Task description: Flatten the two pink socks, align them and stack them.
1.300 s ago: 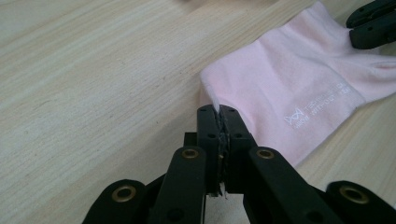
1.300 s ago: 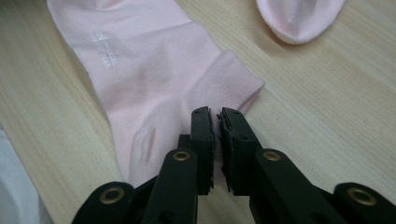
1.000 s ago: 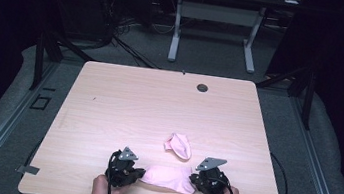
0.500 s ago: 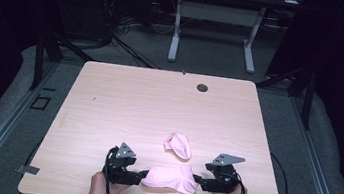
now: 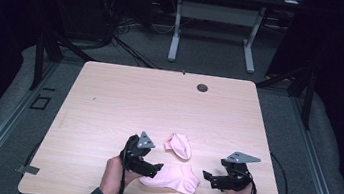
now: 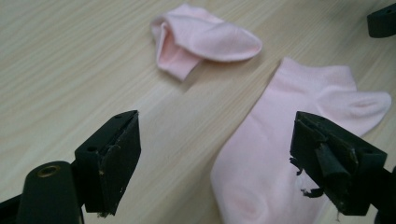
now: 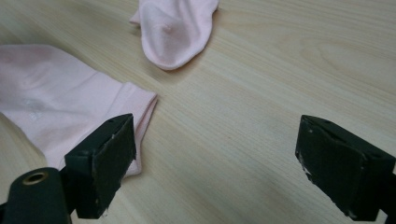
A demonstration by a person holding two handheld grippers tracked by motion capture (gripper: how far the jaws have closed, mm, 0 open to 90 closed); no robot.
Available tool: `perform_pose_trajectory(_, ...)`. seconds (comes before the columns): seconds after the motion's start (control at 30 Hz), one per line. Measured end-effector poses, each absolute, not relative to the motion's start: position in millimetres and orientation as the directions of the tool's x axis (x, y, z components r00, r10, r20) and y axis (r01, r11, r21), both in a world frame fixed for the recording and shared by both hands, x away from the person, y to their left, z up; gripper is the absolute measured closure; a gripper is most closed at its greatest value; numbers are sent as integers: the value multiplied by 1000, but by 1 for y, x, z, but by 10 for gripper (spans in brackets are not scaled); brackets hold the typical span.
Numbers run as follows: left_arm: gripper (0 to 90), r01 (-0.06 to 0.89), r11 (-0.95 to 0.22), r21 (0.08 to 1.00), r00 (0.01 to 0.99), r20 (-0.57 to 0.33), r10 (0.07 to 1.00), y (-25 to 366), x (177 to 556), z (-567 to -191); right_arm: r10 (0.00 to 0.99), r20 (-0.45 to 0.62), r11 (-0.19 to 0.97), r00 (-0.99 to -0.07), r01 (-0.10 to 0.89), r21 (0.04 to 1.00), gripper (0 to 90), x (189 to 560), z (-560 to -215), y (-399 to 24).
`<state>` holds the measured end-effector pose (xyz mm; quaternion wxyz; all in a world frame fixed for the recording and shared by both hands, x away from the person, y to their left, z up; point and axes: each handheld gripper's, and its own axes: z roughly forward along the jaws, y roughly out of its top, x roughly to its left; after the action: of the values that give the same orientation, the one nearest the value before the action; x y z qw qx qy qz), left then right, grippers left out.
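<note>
While the left gripper (image 5: 150, 166) hung at the near edge of the table (image 5: 109, 99), its jaws stood wide apart and had just been opening, with nothing pinched between them; in the left gripper view one jaw hovered over the flat sock (image 6: 289, 154). The right gripper (image 5: 214, 178), also by the near edge and closer to the right corner, had jaws that were likewise spread and just opening, empty, a little clear of that sock's cuff end. Between the two grippers the flat sock (image 5: 172, 177) lay spread on the wood, pale pink, smooth, an ankle cut with a ribbed cuff and rounded toe. Just beyond it, toward the table's middle, the second sock (image 5: 179, 145) lay bunched and folded over itself, same pink, its opening gaping.
</note>
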<state>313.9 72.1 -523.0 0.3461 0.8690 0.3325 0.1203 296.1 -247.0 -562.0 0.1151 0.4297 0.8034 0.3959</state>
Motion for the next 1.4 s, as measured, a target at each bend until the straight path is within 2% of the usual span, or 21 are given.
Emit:
perform_pose_trajectory(0.13,190,460,-579,673,787,-8,616,47,332,-517,790,166,297,-590,606,738,125,298,-562,-250)
perform_pose_trajectory(0.27,250,437,-634,638,819,10,574,21,350,-517,794,181,274,-581,607,746,136,299,-561,-254)
perform_pose_trajectory(0.3,309,426,-654,626,830,19,558,12,354,-518,797,181,271,-576,609,745,141,298,-560,-256)
perform_pose_trajectory(0.37,333,396,-700,595,850,51,524,-3,358,-520,798,185,267,-573,611,745,142,298,-560,-257)
perform_pose_trajectory(0.53,492,352,-782,515,894,63,443,-34,366,-531,799,198,255,-568,618,744,145,298,-562,-260)
perform_pose_trajectory(0.6,562,368,-785,499,893,47,448,-37,373,-535,800,198,253,-566,618,744,146,297,-561,-261)
perform_pose_trajectory(0.8,601,388,-813,435,905,-14,425,-41,381,-546,801,202,253,-564,623,740,148,297,-561,-263)
perform_pose_trajectory(0.93,633,406,-813,418,899,-20,438,-41,383,-550,802,201,255,-562,627,737,151,296,-562,-262)
perform_pose_trajectory(1.3,847,448,-778,440,877,-44,479,-33,389,-553,805,197,257,-559,629,734,155,296,-561,-262)
perform_pose_trajectory(1.4,870,457,-769,447,872,-56,485,-32,389,-553,808,200,250,-555,629,736,155,296,-561,-262)
